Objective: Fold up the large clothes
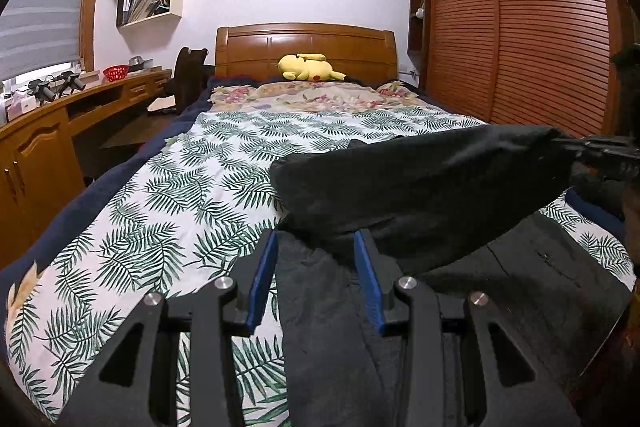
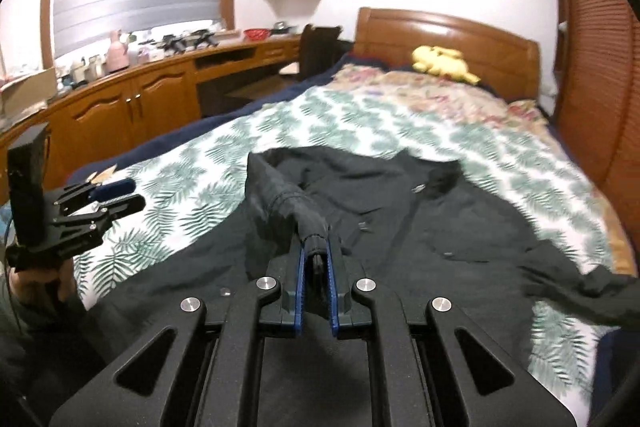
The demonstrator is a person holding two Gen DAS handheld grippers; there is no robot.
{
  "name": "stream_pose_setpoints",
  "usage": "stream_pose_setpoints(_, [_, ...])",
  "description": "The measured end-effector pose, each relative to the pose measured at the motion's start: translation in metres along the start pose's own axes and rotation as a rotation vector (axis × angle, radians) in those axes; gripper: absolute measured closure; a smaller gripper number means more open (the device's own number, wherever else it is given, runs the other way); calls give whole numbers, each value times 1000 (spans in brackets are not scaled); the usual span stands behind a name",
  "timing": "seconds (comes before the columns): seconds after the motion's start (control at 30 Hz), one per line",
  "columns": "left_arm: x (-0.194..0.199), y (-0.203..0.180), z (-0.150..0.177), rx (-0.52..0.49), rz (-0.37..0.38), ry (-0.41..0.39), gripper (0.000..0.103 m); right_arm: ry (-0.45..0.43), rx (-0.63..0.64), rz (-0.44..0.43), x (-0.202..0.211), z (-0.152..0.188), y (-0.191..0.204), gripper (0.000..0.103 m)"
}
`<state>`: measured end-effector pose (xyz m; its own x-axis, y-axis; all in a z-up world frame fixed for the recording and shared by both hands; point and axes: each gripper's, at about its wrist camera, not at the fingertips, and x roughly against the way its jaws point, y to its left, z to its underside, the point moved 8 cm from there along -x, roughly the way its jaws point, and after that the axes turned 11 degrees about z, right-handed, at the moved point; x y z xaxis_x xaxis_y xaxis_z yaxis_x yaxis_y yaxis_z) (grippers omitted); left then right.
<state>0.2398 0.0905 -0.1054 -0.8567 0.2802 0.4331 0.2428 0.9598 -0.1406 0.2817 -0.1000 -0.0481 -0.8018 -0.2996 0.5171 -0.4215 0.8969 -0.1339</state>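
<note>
- The left gripper (image 1: 316,259) hovers with its jaws spread and holding nothing, just over the near left edge of the black jacket (image 2: 400,211); if it bites late or shallow, that side will drag.
- The jacket lies spread on the leaf-print bedspread (image 1: 160,195), at the foot of the bed.
- The right gripper (image 2: 316,259) has its jaws clamped on a sleeve cuff (image 2: 316,241); the thin pinch could slip, dropping the sleeve (image 1: 420,183) crooked.
</note>
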Motion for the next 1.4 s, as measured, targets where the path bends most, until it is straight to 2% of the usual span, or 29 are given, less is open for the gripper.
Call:
stream_pose_setpoints(0.23, [-1,0,1,-1,0,6,65,41,-37,134,5,24,-48,97])
stream_pose_setpoints(0.4, [-4,-3,1,-4,3,10,65,112,-90,225,-4,51,-89,97])
stream_pose_setpoints(0.5, [-6,-6,1,-7,8,15,65,177,-121,255,-15,72,-108,97])
stream_pose_setpoints(0.6, [-8,-11,1,-13,14,17,65,249,-148,248,-26,96,-115,97])
stream_pose_setpoints(0.77, [-14,-19,3,-29,25,29,65,307,-152,280,-35,123,-117,96])
stream_pose_setpoints(0.83, [-16,-23,3,-32,32,33,65,310,-137,309,-37,128,-118,93])
stream_pose_setpoints(0.97, [-23,-31,3,-38,47,44,65,282,-49,411,-33,126,-122,70])
stream_pose_setpoints(1.0, [-24,-34,3,-40,49,46,65,272,-37,414,-31,124,-123,64])
stream_pose_setpoints(1.1, [-29,-42,2,-46,63,52,65,240,-40,403,-29,116,-126,59])
stream_pose_setpoints(1.27, [-40,-56,5,-66,76,79,65,226,-40,356,-40,108,-125,58])
stream_pose_setpoints(1.4, [-50,-68,7,-73,92,96,65,281,-45,278,-67,116,-120,58])
